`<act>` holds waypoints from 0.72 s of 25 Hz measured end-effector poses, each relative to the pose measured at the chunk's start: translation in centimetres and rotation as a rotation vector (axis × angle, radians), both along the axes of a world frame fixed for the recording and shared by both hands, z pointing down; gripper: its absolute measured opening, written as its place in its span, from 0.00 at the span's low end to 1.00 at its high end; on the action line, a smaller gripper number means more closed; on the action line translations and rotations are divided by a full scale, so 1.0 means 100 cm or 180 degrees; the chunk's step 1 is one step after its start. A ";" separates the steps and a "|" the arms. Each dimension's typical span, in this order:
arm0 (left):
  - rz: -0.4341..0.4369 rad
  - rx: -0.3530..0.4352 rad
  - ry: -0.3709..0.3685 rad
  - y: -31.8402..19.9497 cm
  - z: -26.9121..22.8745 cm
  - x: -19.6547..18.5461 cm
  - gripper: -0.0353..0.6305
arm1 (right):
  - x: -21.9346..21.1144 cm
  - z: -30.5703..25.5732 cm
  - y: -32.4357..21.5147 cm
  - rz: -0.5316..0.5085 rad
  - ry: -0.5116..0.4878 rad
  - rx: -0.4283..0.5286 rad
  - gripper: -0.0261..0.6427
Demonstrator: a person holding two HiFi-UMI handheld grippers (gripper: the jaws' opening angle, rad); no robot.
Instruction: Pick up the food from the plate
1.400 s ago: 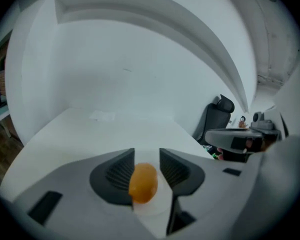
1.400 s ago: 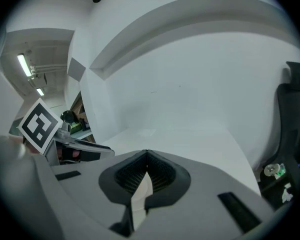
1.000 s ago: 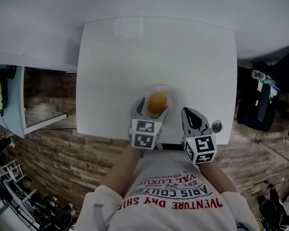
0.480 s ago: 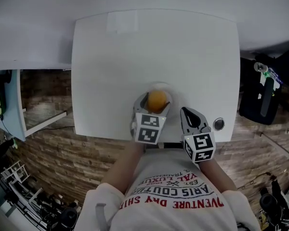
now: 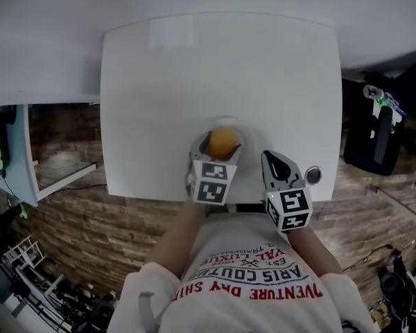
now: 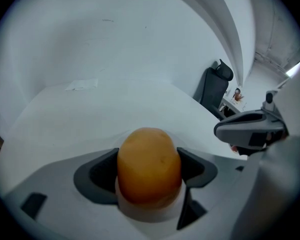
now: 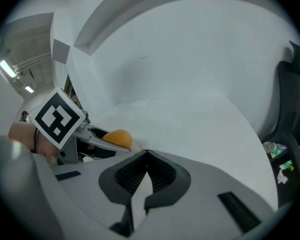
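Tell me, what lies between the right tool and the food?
One jaw of the left tool, gripping the food, the plate rim, then bare table; the right gripper view shows it.

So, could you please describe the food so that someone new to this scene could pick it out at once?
Find the white table, then the small white plate near the middle of its near edge. The food sits on that plate, with the left gripper shut on its sides. It is a smooth, rounded orange lump, the only coloured thing on the white tabletop.

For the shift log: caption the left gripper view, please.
Left tool pinching orange food on a white plate.
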State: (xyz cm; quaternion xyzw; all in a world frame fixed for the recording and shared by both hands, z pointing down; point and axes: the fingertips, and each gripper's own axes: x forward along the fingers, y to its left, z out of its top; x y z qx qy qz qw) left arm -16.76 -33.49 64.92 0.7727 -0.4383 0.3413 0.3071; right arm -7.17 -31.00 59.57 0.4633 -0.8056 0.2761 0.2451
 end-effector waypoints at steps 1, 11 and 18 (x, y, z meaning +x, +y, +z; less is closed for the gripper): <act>-0.0011 0.0009 0.0004 0.001 -0.001 0.000 0.60 | 0.000 -0.001 0.000 -0.0007 0.0000 0.0007 0.06; -0.0059 0.0497 0.0100 -0.007 -0.059 -0.006 0.60 | -0.009 -0.034 -0.009 -0.0011 -0.0010 0.0251 0.06; -0.0126 0.1001 0.0217 -0.018 -0.128 -0.016 0.60 | -0.028 -0.086 -0.024 -0.0029 -0.0090 0.0659 0.06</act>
